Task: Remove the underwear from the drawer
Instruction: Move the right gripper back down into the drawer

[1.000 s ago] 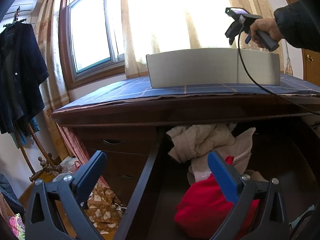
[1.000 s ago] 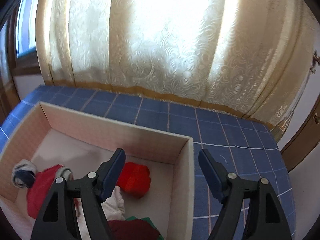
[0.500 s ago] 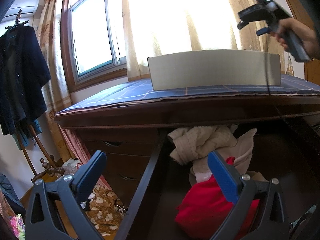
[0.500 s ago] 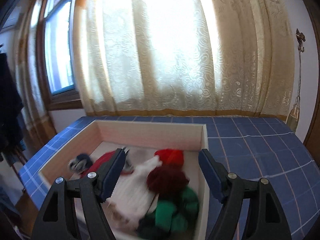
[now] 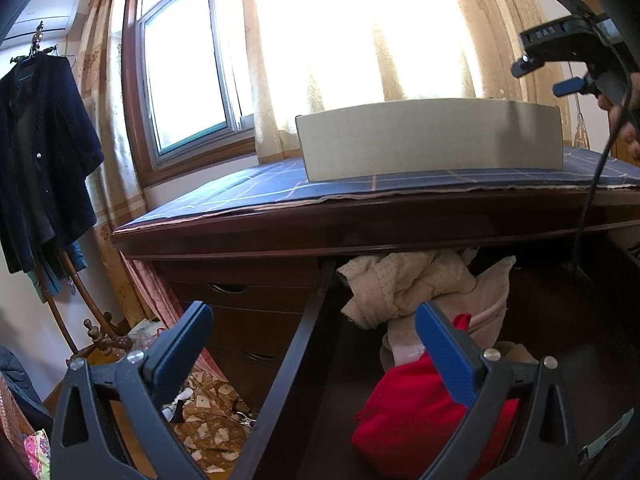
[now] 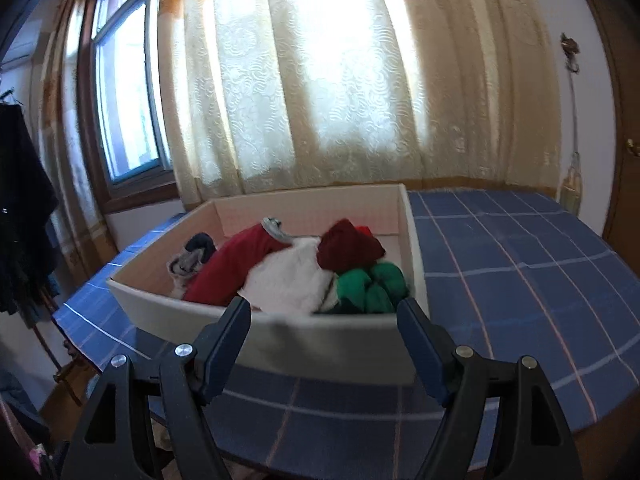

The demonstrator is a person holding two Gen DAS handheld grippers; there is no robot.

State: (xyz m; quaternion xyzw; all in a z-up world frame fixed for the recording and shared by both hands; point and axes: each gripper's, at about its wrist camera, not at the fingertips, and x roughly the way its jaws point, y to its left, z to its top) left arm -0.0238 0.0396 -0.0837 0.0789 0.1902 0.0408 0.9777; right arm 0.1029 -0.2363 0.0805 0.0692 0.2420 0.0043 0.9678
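The dresser's top drawer (image 5: pixel 304 340) stands pulled out. Inside lie crumpled beige garments (image 5: pixel 404 284) and a red garment (image 5: pixel 408 412). My left gripper (image 5: pixel 316 340) hangs open over the drawer's left side, its right finger in front of the red garment, nothing between the jaws. On the blue checked cloth (image 6: pixel 500 280) atop the dresser stands a white box (image 6: pixel 320 340) holding several garments: red, white, dark red, green. My right gripper (image 6: pixel 324 312) is open and empty, just short of the box's near wall. It also shows at the left wrist view's upper right, in a hand (image 5: pixel 624 120).
A dark coat (image 5: pixel 40 160) hangs on a stand at the left. Closed lower drawers (image 5: pixel 248 292) sit beside the open one, with patterned cloth (image 5: pixel 208 408) on the floor below. Curtains (image 6: pixel 320 80) and a window (image 5: pixel 188 80) lie behind; a door (image 6: pixel 628 160) is at the right.
My right gripper drew back from above the box's inside to its near wall and turned left, still open. In the left wrist view it slid right. My left gripper stayed put.
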